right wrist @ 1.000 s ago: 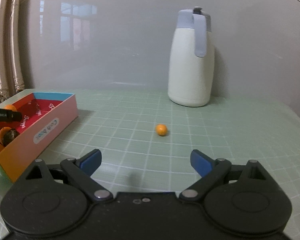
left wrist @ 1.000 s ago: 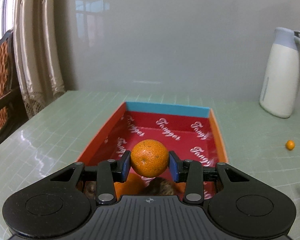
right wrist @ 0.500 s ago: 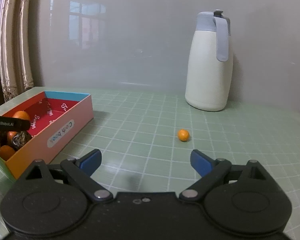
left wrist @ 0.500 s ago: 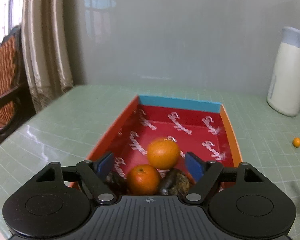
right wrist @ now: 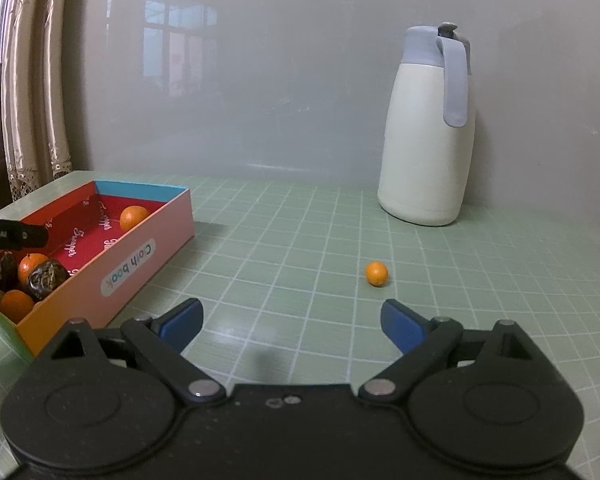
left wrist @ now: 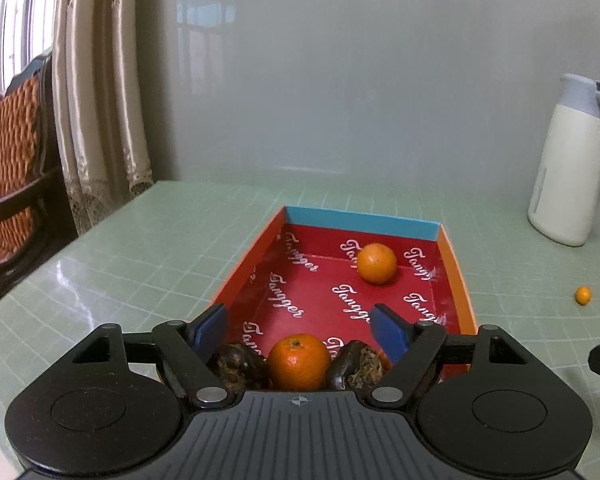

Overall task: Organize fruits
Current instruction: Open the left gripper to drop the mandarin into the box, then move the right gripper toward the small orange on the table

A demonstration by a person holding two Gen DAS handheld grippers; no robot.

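Two wrist-camera views over a pale green gridded desk (right wrist: 300,240) set against a grey wall.

From the left wrist, the left gripper (left wrist: 300,330) hangs over the near end of a shallow cardboard box (left wrist: 456,276), its blue-padded fingers spread wide and holding nothing. The box has orange side walls, a blue far wall and a red printed lining. One orange (left wrist: 377,263) lies alone on the lining near the far right corner, close to the blue wall. At the near end, just in front of the gripper body, a second orange (left wrist: 298,361) with its stem scar showing sits between two dark, shrivelled fruits (left wrist: 239,366), touching both. Which kind the dark fruits are cannot be told.

From the right wrist, the right gripper (right wrist: 292,322) is also spread wide and empty, low over bare desk. A small round orange fruit, perhaps a kumquat (right wrist: 377,273), lies alone on the desk just beyond the right fingertip, well apart from the box. The box stands to the left in this view, its pink outer wall bearing a white oval label. A tall cream thermos jug (right wrist: 424,136) with a grey-blue lid and handle stands upright at the back of the desk by the wall.

Beige curtains (left wrist: 100,92) and a wooden chair (left wrist: 12,152) with woven orange upholstery are off the desk's left side.
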